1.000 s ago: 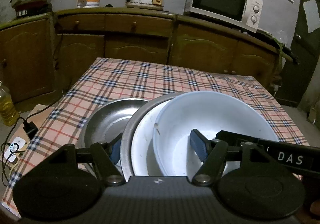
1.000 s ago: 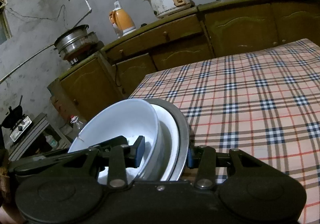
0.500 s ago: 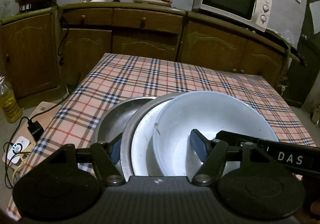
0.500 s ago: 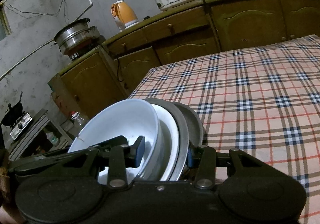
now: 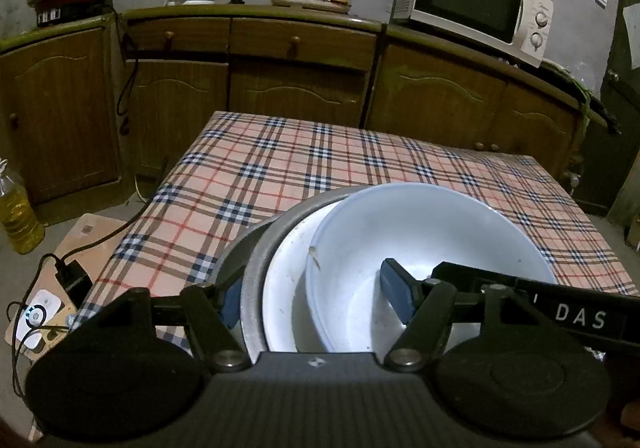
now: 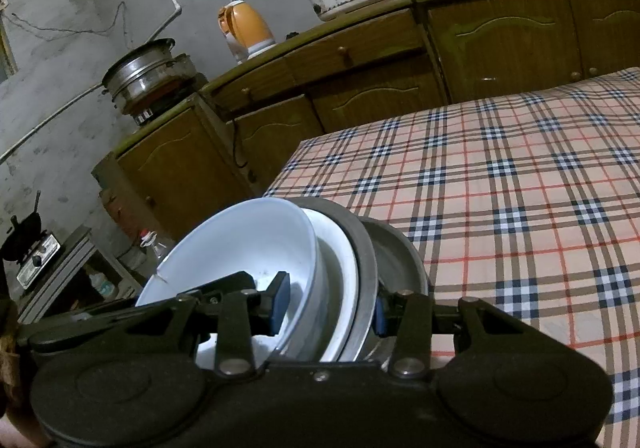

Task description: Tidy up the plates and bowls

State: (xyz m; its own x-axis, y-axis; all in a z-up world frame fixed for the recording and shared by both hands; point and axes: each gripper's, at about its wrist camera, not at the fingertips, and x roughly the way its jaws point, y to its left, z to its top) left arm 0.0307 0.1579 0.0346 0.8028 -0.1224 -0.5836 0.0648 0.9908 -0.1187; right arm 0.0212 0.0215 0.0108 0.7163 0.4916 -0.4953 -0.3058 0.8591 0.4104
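Since the frame one second back, the left wrist view has risen and pulled away: the cabinets and counter appliances sit lower in the picture, more of the plaid tablecloth (image 5: 304,167) shows, and the second metal dish (image 6: 394,256), earlier open to view at 9 o'clock of the stack, is now mostly hidden behind it. The stack itself has not shifted within either grasp. The left gripper (image 5: 312,300) is clenched across the nested set, one pad outside the metal plate (image 5: 256,272) and one inside the white bowl (image 5: 424,240). The right gripper (image 6: 330,304) grips the same stack from the opposite side, one pad inside the bowl, the other against the metal plate's outer rim. A white plate (image 5: 288,280) sits between bowl and metal plate. The stack is tilted on edge at the near end of the table, at 6 o'clock in both views. Judged step: carrying or repositioning the gathered stack. The next move likely calls for levelling it and lowering it onto the second dish or the cloth, both grasps kept firm until it rests, since tilted crockery could slide.
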